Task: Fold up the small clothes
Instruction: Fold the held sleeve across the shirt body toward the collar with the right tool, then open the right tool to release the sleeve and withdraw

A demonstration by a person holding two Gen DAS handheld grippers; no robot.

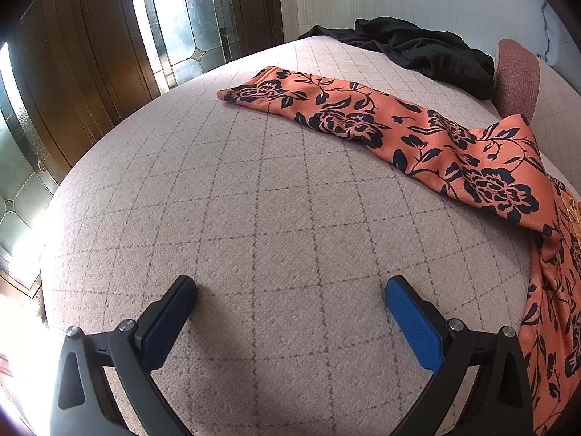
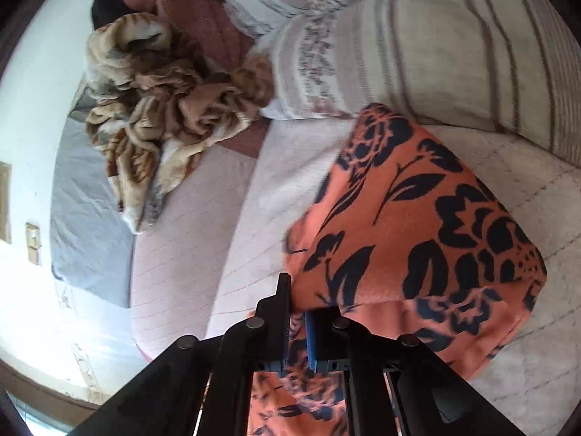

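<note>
Garment (image 1: 454, 152), orange with dark flowers, lies on the bed (image 1: 254, 200), stretching ahead and to the right of the left hand-held gripper (image 1: 290, 301), whose jaws stand wide apart over bare cover, touching nothing. The right hand-held gripper (image 2: 297, 312) is clamped on the garment's edge, cloth draping ahead. Beyond it lie a tan blanket (image 2: 156, 109) and striped pillows (image 2: 417, 36).
</note>
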